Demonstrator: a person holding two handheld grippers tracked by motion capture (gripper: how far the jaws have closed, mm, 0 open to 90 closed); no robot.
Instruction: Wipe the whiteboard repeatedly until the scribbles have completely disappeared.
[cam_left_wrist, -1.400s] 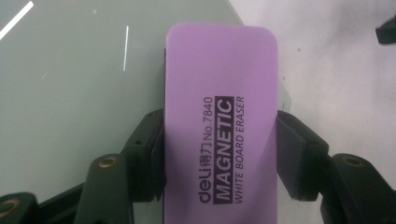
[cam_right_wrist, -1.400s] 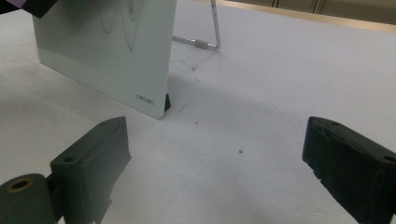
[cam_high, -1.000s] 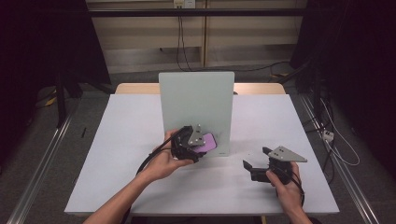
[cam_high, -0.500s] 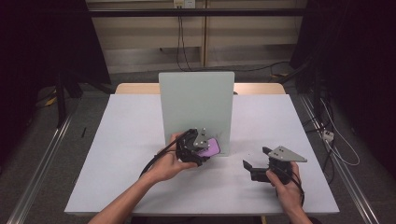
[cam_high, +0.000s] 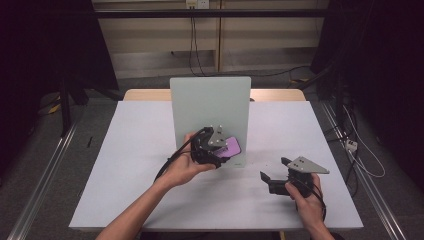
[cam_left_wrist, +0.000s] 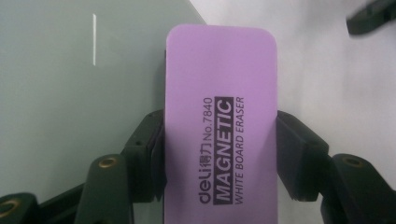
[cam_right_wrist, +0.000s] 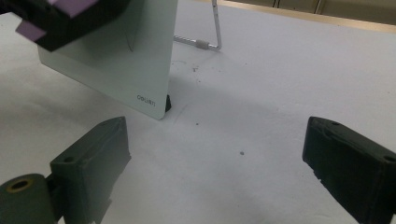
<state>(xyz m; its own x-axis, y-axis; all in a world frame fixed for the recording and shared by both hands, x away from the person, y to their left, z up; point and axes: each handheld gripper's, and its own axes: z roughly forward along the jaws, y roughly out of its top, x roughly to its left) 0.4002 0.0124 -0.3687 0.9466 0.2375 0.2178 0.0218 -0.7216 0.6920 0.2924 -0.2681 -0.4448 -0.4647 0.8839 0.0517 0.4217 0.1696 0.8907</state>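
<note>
On the white bench (cam_high: 125, 165), seen from the high view, one pale green board (cam_high: 210, 107) is standing upright near the middle, and two hands are each working one claw. One left claw (cam_high: 222, 150) is holding one purple eraser (cam_high: 229, 146) flat against the lower right part of the board's face, with the left hand (cam_high: 186, 167) wrapped around its body. One right claw (cam_high: 272, 175) is resting low over the bench, well apart from the board and to its right, with the right hand (cam_high: 306, 197) gripping it from behind.

Along the left gripper view, the left claw (cam_left_wrist: 219, 154) is clamping the eraser (cam_left_wrist: 219, 107) by its two long edges, one black jaw pressing on each side. One block of printed lettering is running up the eraser's purple face. The board (cam_left_wrist: 70, 93) is lying behind and to the left of the eraser.

Along the right gripper view, the right claw (cam_right_wrist: 215, 154) is standing wide open with nothing between its two jaws, just bare bench (cam_right_wrist: 261, 74). One corner of the board (cam_right_wrist: 140, 60) is sitting on the bench ahead, and one thin wire stand (cam_right_wrist: 205, 32) is propping it from behind. A corner of the eraser (cam_right_wrist: 28, 29) is showing at the top left.
</note>
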